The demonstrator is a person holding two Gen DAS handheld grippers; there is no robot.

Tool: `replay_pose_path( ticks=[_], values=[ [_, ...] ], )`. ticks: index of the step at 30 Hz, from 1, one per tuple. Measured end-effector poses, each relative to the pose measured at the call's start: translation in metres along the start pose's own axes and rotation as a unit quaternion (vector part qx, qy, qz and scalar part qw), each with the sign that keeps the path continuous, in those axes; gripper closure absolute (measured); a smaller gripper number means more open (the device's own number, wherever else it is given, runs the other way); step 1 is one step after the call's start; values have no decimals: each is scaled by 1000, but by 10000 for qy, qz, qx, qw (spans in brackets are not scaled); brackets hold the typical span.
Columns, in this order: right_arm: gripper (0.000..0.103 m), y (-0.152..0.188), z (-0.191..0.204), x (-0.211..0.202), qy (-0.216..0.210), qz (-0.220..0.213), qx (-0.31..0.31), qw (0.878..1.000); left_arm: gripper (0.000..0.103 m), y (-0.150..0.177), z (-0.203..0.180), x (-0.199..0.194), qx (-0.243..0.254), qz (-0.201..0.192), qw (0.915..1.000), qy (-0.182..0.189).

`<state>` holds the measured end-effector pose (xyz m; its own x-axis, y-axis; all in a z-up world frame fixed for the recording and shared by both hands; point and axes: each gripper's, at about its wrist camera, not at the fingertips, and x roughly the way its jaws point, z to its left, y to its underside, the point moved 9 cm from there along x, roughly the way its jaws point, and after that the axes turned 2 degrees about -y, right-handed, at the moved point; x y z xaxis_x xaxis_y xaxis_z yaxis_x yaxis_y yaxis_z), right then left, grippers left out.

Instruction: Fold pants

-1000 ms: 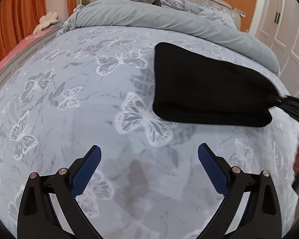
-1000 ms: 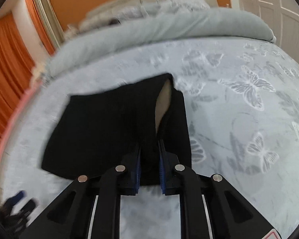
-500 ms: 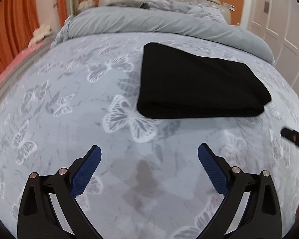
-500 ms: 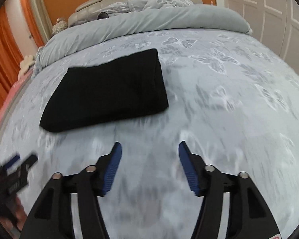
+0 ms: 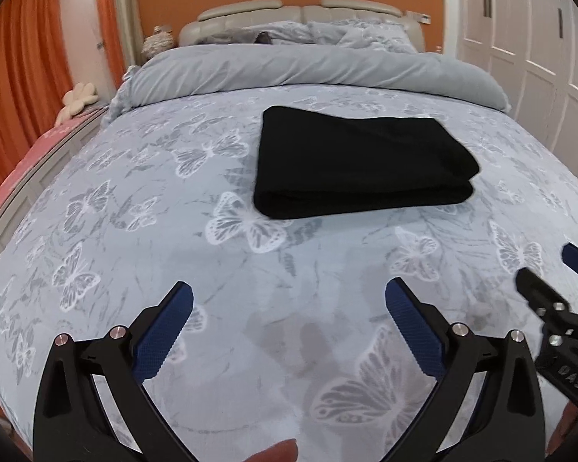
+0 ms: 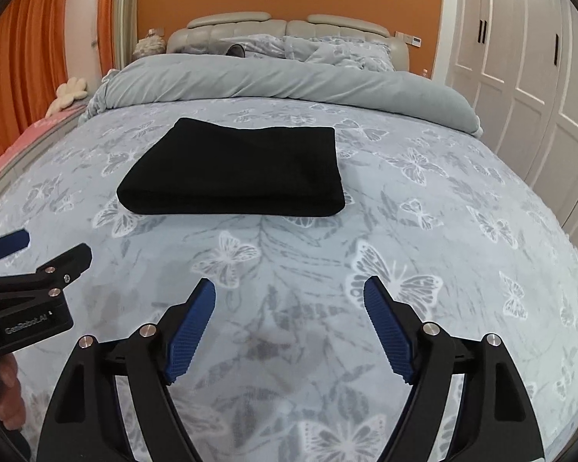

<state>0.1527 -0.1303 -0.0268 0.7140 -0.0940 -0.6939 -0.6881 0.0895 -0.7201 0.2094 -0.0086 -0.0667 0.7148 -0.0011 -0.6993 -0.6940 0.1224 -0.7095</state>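
Pants (image 5: 360, 161) lie as a black folded slab on the bed (image 5: 173, 250), between the rolled grey duvet (image 5: 308, 69) at the headboard end and my two claws, well apart from both claws. From here I'd judge the fold done: edges stacked, doubled edge facing me, nothing trailing out. To finish well I'd keep both claws off the fabric and only go back in if a corner lifts; the far right corner looks a bit rounded, prob fine. If I did tidy, I'd press flat from above, not pinch, since a pinch would drag the top layer.

Bed cover is soft, pale grey-blue w/ white butterfly print, slightly domed by the lens. Duvet is plain, puffy, wrinkled. Pants look like thick matte knit, no sheen, soft rounded fold.

Left claw (image 5: 289, 331) is spread wide, nothing in it; blue ribbed pads (image 5: 162, 340). Right claw (image 6: 289, 327) also spread, empty.
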Motion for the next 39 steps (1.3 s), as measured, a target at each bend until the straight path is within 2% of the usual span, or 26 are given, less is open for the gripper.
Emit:
replay_pose_path(
  ticks=[5, 14, 39],
  values=[
    [26, 5, -6, 5, -149, 154, 284, 9994, 5, 6, -2, 9, -113, 223, 9996, 141],
    [26, 11, -14, 15, -347, 407, 703, 9961, 5, 11, -12, 11, 86, 217, 9997, 87],
    [26, 13, 4, 21, -381, 462, 454, 9972, 5, 17, -10, 15, 3, 326, 9994, 107]
  ],
)
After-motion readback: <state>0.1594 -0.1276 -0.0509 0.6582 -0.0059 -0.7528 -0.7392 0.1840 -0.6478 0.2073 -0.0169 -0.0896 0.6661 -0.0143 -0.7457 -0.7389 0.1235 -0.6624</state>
